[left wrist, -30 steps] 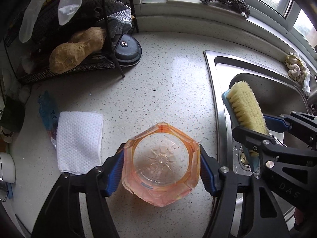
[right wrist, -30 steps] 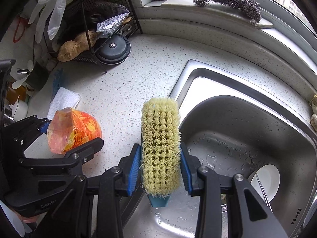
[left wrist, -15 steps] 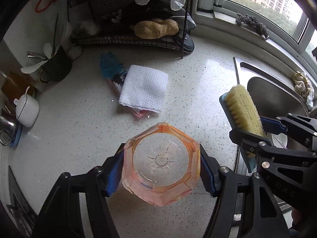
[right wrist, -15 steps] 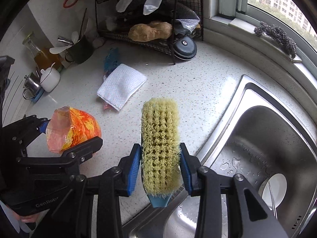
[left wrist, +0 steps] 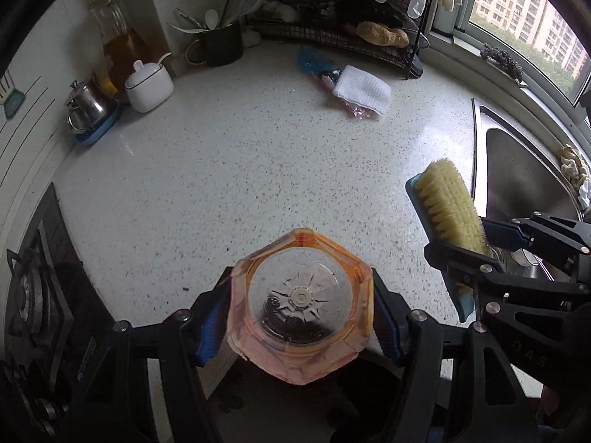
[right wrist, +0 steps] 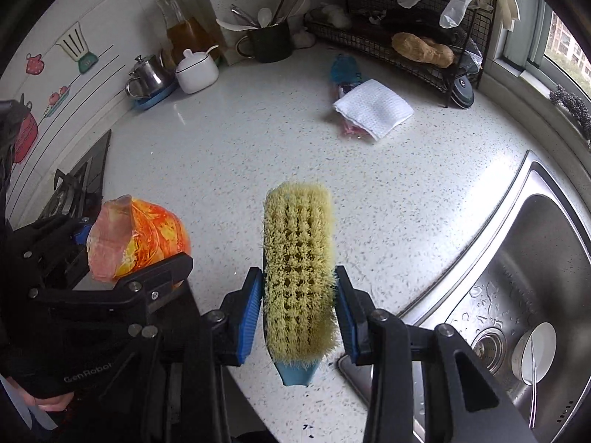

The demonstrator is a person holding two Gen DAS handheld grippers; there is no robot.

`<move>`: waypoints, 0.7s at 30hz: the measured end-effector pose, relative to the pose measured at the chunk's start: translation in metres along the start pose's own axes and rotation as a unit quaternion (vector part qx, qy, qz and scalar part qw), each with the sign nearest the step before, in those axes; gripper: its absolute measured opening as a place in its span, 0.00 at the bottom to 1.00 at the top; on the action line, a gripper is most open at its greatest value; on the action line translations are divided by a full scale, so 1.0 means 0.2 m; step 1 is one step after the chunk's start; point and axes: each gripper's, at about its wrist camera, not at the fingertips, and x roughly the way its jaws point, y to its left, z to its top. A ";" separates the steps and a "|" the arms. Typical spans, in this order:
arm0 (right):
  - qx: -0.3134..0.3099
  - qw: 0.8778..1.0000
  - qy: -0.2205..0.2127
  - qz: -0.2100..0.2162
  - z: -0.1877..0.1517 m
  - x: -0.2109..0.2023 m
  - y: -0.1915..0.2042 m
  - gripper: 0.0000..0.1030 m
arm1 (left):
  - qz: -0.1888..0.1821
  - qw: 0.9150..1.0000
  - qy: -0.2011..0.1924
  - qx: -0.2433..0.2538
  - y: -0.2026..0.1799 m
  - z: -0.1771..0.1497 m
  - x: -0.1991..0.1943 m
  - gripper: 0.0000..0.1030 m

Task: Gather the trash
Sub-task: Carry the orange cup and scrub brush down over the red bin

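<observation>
**A:** What trash is being handled, and where is it?

**B:** An orange plastic bottle, seen bottom-first, sits low in the centre of the left wrist view. The left gripper clamps it, a blue pad pressed against each side. In the right wrist view the bottle shows at middle left, held above the speckled white counter.

**B:** More trash lies in the upper right of that counter: a folded white cloth resting on a blue wrapper and a scrap of pink plastic.

**A:** And the other gripper?

**B:** The right gripper grips a scrubbing brush, bristles facing the camera, jaws set narrow against its sides. It fills the lower centre.

**A:** What surrounds them?

**B:** A steel sink at lower right holds a white dish. A black wire rack stands at the top right. At upper left are a white sugar pot, a steel teapot and a dark mug of utensils. A gas hob sits at the left edge.
</observation>
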 end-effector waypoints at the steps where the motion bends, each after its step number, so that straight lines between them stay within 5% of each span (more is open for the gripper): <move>1: -0.006 1.000 0.001 0.003 -0.04 -0.01 0.03 0.35 | 0.001 1.000 0.001 -0.006 0.02 -0.06 -0.03 0.63; 12: -0.054 0.998 0.020 0.030 -0.53 -0.08 0.34 0.35 | 0.017 0.999 0.018 -0.048 0.05 -0.73 -0.22 0.63; 21: -0.076 0.996 0.033 0.033 -0.83 -0.07 0.44 0.35 | 0.011 0.996 0.046 -0.076 -0.02 -1.09 -0.18 0.63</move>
